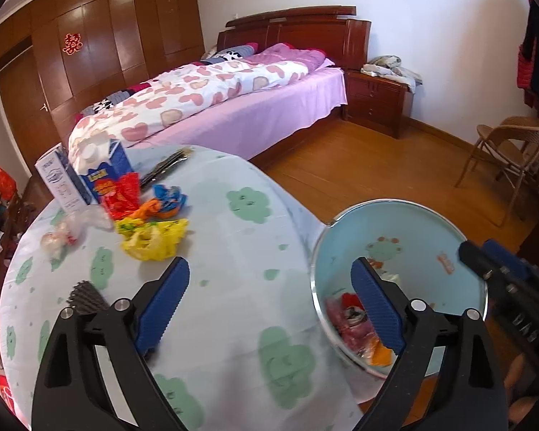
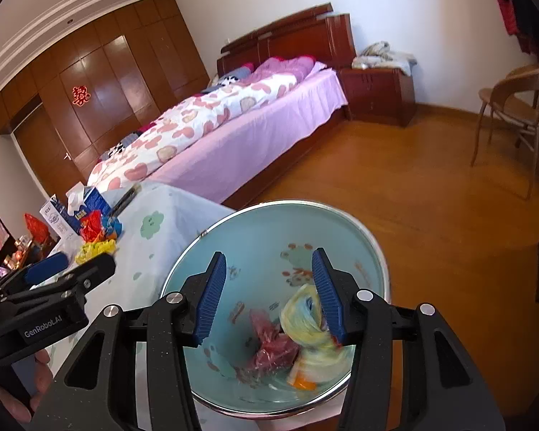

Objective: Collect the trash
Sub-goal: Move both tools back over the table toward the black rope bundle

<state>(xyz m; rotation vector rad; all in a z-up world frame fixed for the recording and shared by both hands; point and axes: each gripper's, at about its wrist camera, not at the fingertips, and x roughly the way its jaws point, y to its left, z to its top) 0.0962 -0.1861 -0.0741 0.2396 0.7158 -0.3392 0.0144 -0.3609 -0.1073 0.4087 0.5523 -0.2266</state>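
A light blue trash bin (image 1: 406,222) (image 2: 255,230) stands on the floor beside the table. Red and orange wrappers lie in its bottom (image 1: 355,327) (image 2: 273,352), and a blurred pale yellow bag (image 2: 305,312) is falling inside it. My right gripper (image 2: 269,294) is open and empty right above the bin mouth. My left gripper (image 1: 273,305) is open and empty over the table's near edge. On the table lie a yellow bag (image 1: 151,239), red wrapper (image 1: 124,194), blue and orange wrappers (image 1: 167,201) and a clear bag (image 1: 61,235).
A round table with a cloud-print cloth (image 1: 233,251) holds a blue carton (image 1: 107,165), a white box (image 1: 59,181) and dark sticks (image 1: 165,167). A bed (image 1: 233,107), a nightstand (image 1: 377,104) and a chair (image 1: 510,158) stand around the wooden floor.
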